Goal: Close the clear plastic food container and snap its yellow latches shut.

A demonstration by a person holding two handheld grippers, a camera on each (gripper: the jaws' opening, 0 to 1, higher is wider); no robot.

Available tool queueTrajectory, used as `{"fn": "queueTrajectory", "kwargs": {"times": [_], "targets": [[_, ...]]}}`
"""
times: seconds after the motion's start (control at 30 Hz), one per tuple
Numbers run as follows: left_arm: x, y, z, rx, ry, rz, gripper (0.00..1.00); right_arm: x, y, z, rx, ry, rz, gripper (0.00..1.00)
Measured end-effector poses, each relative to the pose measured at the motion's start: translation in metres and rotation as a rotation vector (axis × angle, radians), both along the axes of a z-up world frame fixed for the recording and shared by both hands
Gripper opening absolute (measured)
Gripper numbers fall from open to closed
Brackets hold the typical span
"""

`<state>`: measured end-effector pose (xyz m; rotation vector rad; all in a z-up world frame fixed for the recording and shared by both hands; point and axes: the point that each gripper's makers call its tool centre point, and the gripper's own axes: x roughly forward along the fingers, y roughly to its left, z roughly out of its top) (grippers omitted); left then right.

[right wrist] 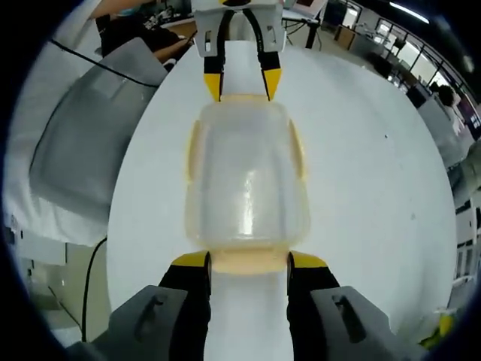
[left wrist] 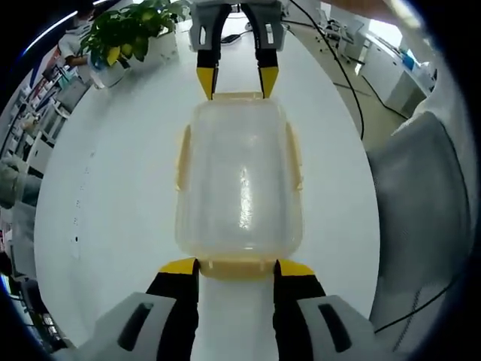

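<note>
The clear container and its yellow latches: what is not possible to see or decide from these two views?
- Left gripper view: whether the near latch of the container is snapped; the fisheye blurs it.
- Right gripper view: the far latch sits between the left gripper jaws, which partly hide it.
- Both views: contents, blurred by the cloudy lid.
- Left gripper view: the plant, cut by the edge.

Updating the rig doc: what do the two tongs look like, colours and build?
Both match. The left tongs have two black jaws with yellow tips, each rising from a light grey moulded housing with a dark slot. The right tongs are built the same. Seen from across, each has a pale grey body and thin black cables running to the jaws.
</note>
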<state>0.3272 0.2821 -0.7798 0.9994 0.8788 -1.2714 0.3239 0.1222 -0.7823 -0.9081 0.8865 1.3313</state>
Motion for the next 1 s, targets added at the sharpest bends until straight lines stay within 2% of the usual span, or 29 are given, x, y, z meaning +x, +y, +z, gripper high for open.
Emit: {"fn": "queueTrajectory", "kwargs": {"times": [0.9,1.0], "targets": [[-0.0085,0.003,0.0002,0.011,0.024,0.001,0.32,-0.0062,0.0027,0.0001,0.019,0.007,0.011,0.36],[-0.0089,0.0024,0.0003,0.006,0.027,-0.002,0.32,-0.0083,0.0023,-0.0036,0.014,0.024,0.002,0.36]]}}
